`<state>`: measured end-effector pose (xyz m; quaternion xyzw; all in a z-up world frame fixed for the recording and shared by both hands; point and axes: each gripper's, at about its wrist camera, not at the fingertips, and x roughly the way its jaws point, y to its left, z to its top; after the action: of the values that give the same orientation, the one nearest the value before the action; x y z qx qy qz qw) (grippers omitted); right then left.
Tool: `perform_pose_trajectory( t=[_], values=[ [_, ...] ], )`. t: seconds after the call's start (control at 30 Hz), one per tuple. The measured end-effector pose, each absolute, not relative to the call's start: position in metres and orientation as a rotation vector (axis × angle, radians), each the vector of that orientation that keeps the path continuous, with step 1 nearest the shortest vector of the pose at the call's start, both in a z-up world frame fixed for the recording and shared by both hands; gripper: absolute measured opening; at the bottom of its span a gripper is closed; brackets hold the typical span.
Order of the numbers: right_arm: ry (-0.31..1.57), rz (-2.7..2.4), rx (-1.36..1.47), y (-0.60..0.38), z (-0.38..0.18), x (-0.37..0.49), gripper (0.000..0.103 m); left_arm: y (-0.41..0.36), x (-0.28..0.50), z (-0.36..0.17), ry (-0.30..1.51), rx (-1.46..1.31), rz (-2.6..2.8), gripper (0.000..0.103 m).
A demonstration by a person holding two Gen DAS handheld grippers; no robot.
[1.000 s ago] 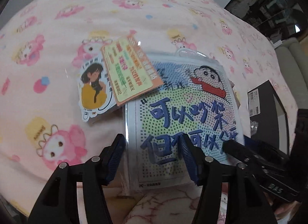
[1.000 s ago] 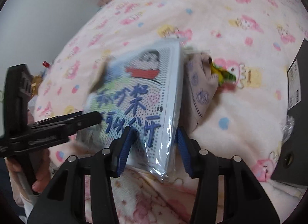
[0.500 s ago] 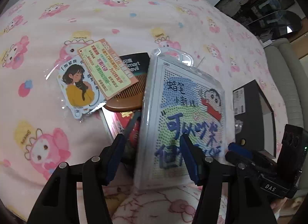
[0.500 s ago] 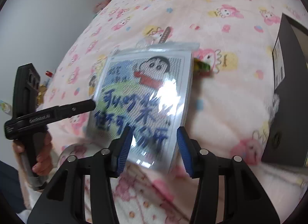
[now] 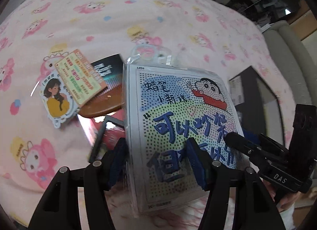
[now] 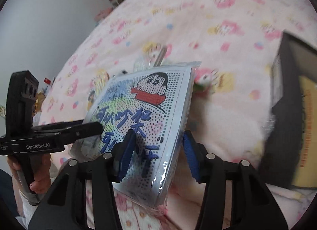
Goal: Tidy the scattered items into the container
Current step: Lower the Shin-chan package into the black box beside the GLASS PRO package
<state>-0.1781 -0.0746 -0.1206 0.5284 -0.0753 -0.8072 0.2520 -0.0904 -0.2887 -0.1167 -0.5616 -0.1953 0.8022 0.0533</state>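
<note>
A bagged bead-art kit (image 5: 178, 123) with a cartoon boy and blue lettering hangs tilted above the pink bedspread, held from both sides. My left gripper (image 5: 157, 160) has one pad at the kit's left edge and the other on its printed face; its jaws are opening, with the kit still between them. My right gripper (image 6: 157, 152) is shut on the kit (image 6: 142, 111), one pad on the face and one behind the thick right edge. Its fingers also show at the kit's right edge (image 5: 237, 143). The black box (image 6: 287, 111) stands open to the right.
On the bedspread (image 5: 138, 12) lie a girl sticker pack (image 5: 57, 99), an orange and green card (image 5: 81, 77), a wooden comb (image 5: 101, 105), a black packet (image 5: 109, 67) and a red item in a dark frame (image 5: 107, 131). Something green (image 6: 200, 87) lies behind the kit.
The kit has come up off the bedspread and tilted, uncovering the comb, black packet and red item. Both grippers moved with it, and the black box now looks closer in the right view.
</note>
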Motion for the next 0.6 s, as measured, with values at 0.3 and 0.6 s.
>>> perform_pose_trajectory(
  t=[0.3, 0.6],
  values=[
    [-0.232, -2.324, 1.351, 0.014, -0.066, -0.135, 0.05, -0.196, -0.087, -0.05, -0.445, -1.488, 2.431, 0.057],
    [-0.275, -2.508, 1.309, 0.147, -0.038, -0.147, 0.05, -0.066, -0.152, -0.027, -0.359, -1.375, 2.29, 0.057]
  ],
)
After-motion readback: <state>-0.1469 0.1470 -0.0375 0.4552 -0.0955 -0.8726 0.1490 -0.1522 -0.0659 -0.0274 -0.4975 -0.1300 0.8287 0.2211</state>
